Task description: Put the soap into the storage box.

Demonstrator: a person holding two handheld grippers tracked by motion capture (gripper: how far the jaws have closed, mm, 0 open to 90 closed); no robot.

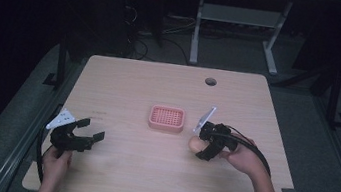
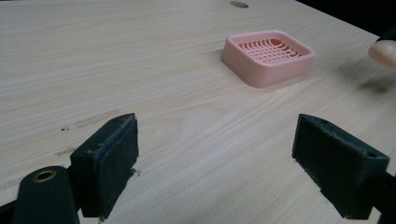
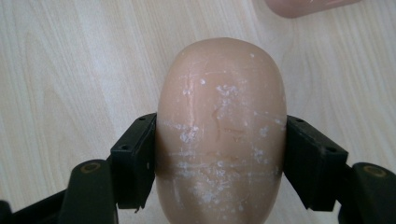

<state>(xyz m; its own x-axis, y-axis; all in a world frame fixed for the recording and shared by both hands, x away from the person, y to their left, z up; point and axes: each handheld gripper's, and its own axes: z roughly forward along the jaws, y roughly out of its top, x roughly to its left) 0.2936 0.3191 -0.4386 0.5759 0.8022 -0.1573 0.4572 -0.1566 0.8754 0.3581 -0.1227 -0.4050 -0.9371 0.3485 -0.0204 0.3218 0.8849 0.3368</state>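
The pale wood-grain table carries a pink square dish with a slatted grid at its middle. Just right of the dish, the right gripper clamps a smooth, oval, white-scuffed soap. Near the left edge, the left gripper gapes wide, empty.
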